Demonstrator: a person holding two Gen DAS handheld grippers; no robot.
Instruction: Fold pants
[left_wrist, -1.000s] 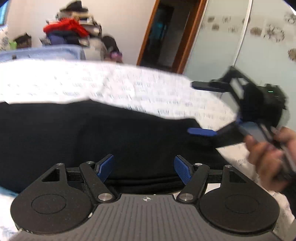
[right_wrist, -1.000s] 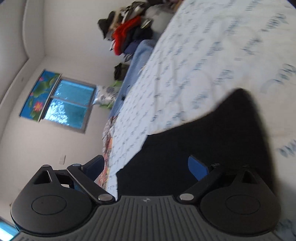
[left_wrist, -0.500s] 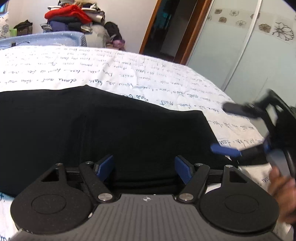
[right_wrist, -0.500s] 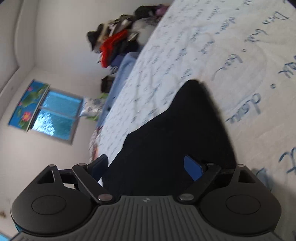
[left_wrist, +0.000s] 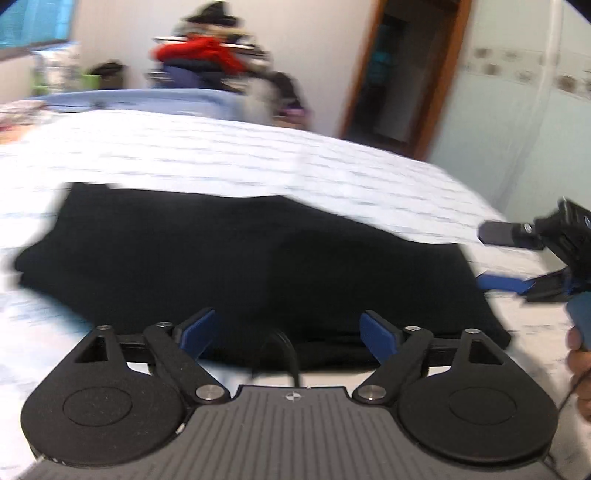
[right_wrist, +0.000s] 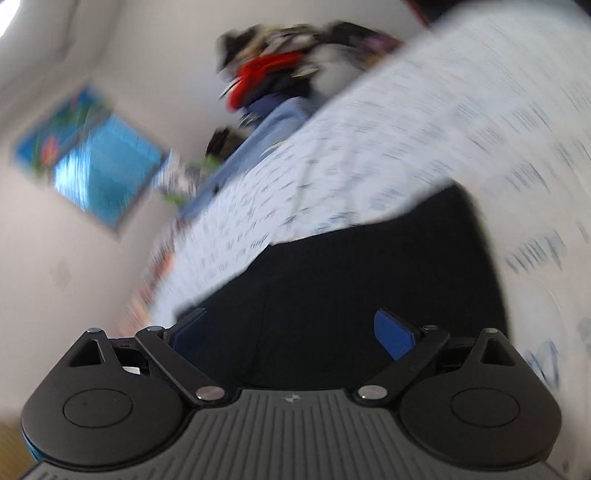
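The left wrist camera sits low at the near edge of the bed (left_wrist: 332, 166), facing level across the black pants (left_wrist: 240, 258) toward a doorway (left_wrist: 399, 74) and a clothes pile (left_wrist: 207, 55). The right wrist camera looks in from the right — rolled steeply, apparently close over the pants (right_wrist: 351, 288). Both views share the pants, bed (right_wrist: 406, 140) and clothes pile (right_wrist: 280, 70).

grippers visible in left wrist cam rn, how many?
2. The left gripper is at bottom centre, jaws open over the near edge of the black pants. The right gripper enters at the right edge, open, by the pants' right end on the bed.
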